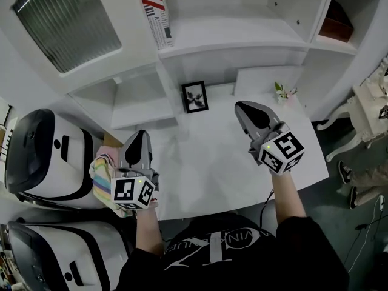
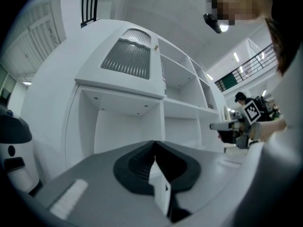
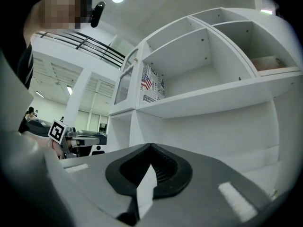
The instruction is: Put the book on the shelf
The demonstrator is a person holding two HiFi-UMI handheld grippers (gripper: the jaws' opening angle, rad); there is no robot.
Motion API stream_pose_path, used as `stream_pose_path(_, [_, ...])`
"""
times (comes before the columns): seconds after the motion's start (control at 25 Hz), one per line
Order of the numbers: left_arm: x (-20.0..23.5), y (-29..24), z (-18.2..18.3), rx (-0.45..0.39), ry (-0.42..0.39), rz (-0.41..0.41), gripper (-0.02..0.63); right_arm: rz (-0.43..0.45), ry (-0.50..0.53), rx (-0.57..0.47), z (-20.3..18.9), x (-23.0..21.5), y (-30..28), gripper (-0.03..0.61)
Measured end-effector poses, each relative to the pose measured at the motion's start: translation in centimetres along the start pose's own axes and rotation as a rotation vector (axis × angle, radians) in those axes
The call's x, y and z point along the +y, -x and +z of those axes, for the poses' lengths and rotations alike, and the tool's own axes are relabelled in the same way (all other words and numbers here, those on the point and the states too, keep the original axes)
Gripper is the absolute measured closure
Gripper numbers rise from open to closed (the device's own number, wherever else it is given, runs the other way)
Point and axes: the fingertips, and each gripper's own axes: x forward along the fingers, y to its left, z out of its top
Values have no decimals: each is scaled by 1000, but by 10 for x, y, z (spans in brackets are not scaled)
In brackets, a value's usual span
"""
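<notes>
Basically, white shelf unit [image 1: 242, 38] fills the back, and the white counter [image 1: 206, 168] sits in front of it. Only the head view shows the two white-and-black machines [image 1: 42, 156] at the left of the counter.

Left hand-held gripper [image 1: 139, 133] is over the counter's left edge, jaws together with nothing between them. Right hand-held gripper [image 1: 244, 106] is over the counter's right part, jaws together too, empty. Each gripper view catches the other gripper off to the side.

Ribbed glass door [image 2: 128, 56] is clearest in the left gripper view.

Book [image 1: 155, 11], flag on its cover, stands in an upper shelf compartment against the left divider, well apart from both grippers. The right gripper view shows its cover [image 3: 152, 85].

Head view alone shows:
- a black picture frame [image 1: 194, 96] upright at the counter's back
- a striped cloth [image 1: 103, 171] beside the left gripper
- a small flower sprig [image 1: 282, 93]
</notes>
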Motion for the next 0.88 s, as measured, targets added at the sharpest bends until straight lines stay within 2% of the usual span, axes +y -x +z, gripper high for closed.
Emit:
stream_pose_path(0.2, [7,8,-11,-4,7,42,614,-57,-3,-17,-17,-6,10,574])
stream_pose_path(0.6, [8,19,-24,-17,-34,80,614,-96,-30,-39,-38,-10,17,574])
stream_pose_path(0.88, [19,26,-32,0,-19,122,614,-107,-35,-24,-46,-13,20,574])
